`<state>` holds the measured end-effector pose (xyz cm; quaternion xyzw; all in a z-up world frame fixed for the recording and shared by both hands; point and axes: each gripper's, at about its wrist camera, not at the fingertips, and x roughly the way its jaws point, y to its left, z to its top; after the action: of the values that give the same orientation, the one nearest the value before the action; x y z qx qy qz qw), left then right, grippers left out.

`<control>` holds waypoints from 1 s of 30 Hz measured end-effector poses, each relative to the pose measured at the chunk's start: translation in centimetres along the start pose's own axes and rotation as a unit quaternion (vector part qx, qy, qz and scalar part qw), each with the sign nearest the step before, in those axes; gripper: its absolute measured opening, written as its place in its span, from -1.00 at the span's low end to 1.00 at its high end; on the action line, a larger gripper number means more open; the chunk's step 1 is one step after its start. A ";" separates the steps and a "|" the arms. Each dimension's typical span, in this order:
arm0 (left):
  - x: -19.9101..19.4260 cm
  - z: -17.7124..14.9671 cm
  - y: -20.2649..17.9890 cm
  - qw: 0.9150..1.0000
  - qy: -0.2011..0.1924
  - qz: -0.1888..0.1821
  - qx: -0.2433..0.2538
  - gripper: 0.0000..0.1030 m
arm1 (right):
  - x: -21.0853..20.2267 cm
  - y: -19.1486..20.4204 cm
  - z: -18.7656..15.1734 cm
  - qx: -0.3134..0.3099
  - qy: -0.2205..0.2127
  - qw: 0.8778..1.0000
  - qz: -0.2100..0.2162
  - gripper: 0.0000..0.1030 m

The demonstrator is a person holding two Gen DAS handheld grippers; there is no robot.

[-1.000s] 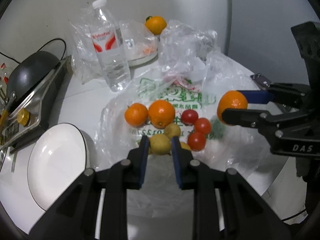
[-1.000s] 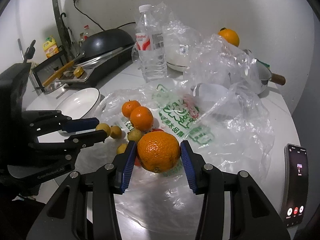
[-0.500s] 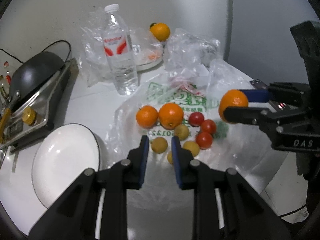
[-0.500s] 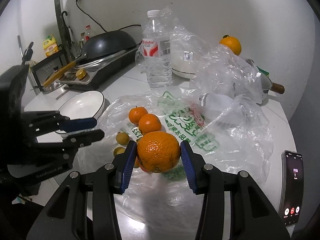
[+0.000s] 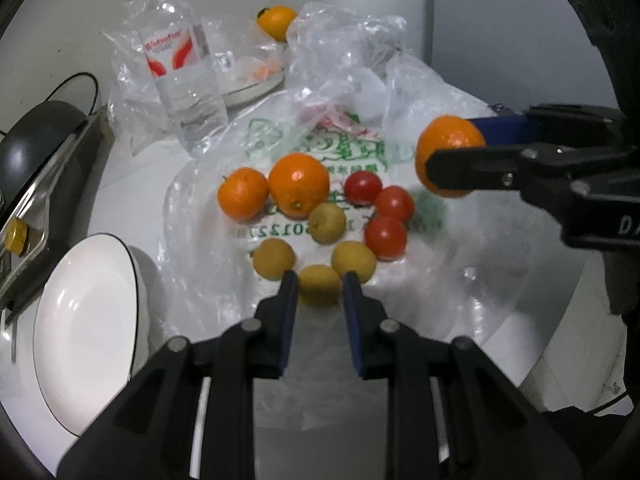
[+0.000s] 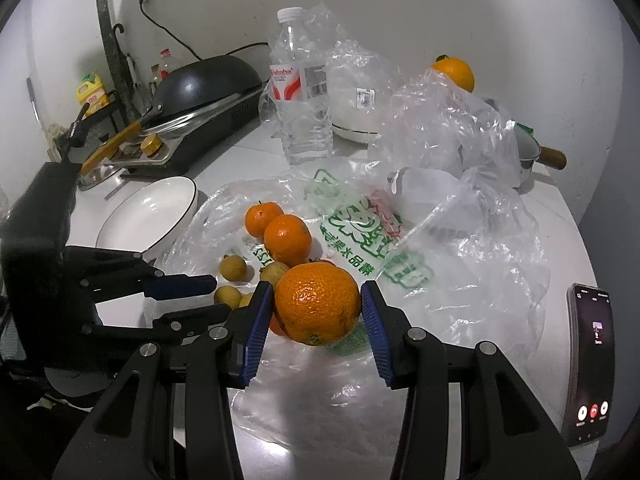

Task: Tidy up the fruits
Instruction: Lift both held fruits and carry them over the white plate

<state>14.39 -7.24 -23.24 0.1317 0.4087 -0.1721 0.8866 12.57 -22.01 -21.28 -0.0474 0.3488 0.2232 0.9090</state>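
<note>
Two oranges [image 5: 243,198], three red tomatoes [image 5: 386,237] and several small yellow fruits [image 5: 328,223] lie on a printed plastic bag [image 5: 360,144]. My left gripper [image 5: 319,277] hangs low over the near edge of the pile, jaws at a narrow gap. One yellow fruit [image 5: 318,288] shows in that gap at the tips; I cannot tell whether the pads touch it. My right gripper [image 6: 316,308] is shut on a large orange [image 6: 316,304] and holds it above the bag, right of the pile. From the left wrist view, that held orange [image 5: 448,148] hangs beyond the tomatoes.
A white plate [image 5: 80,320] sits left of the bag. Behind stand a water bottle [image 5: 182,72], crumpled clear bags [image 6: 448,128], a bowl with another orange [image 6: 454,72] on the wrapping, and a black wok [image 6: 208,80] on a stove. A phone [image 6: 592,360] lies at the right edge.
My left gripper has come down and closer to the fruit pile, so a yellow fruit now sits in its gap. The right gripper has kept still with its orange.
</note>
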 end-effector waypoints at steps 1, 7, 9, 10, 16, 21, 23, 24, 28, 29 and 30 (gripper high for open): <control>0.1 0.0 0.0 1.000 0.002 0.002 0.000 -0.54 | 0.1 0.0 0.0 0.000 0.001 1.000 0.001 -0.07; 0.5 0.4 0.0 1.000 0.003 0.006 0.005 -0.51 | 0.6 -0.5 0.0 0.004 0.002 1.000 0.008 -0.07; 0.6 0.6 0.0 1.000 0.003 0.005 0.007 -0.50 | 0.7 -0.7 -0.1 0.006 0.002 1.000 0.008 -0.07; 0.7 0.7 0.1 1.000 0.005 0.006 0.008 -0.48 | 0.7 -0.8 -0.1 0.007 0.003 1.000 0.008 -0.07; 1.7 0.5 0.2 1.000 0.025 0.001 0.007 -0.46 | 1.0 -1.0 -0.4 0.010 0.008 1.000 0.011 -0.07; 1.7 0.5 -0.1 1.000 0.021 0.002 0.009 -0.46 | 0.9 -1.0 -0.2 0.008 0.007 1.000 0.010 -0.07; 1.8 0.5 -0.2 1.000 0.020 0.003 0.014 -0.48 | 0.9 -1.0 -0.2 0.008 0.005 1.000 0.009 -0.07; 1.8 0.5 -0.2 1.000 0.019 0.003 0.014 -0.48 | 0.9 -1.1 -0.1 0.009 0.005 1.000 0.009 -0.07; 1.6 0.4 -0.2 1.000 0.014 0.002 0.014 -0.49 | 0.8 -0.9 -0.1 0.008 0.005 1.000 0.009 -0.07; 1.4 0.4 -0.2 1.000 0.011 0.001 0.014 -0.49 | 0.8 -0.9 -0.1 0.008 0.005 1.000 0.009 -0.07; 1.3 0.5 -0.2 1.000 0.010 0.001 0.014 -0.49 | 0.8 -0.8 -0.1 0.006 0.005 1.000 0.008 -0.07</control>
<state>15.42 -7.90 -23.94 0.1460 0.4148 -0.1755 0.8808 13.39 -22.41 -21.92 -0.0403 0.3554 0.2286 0.9054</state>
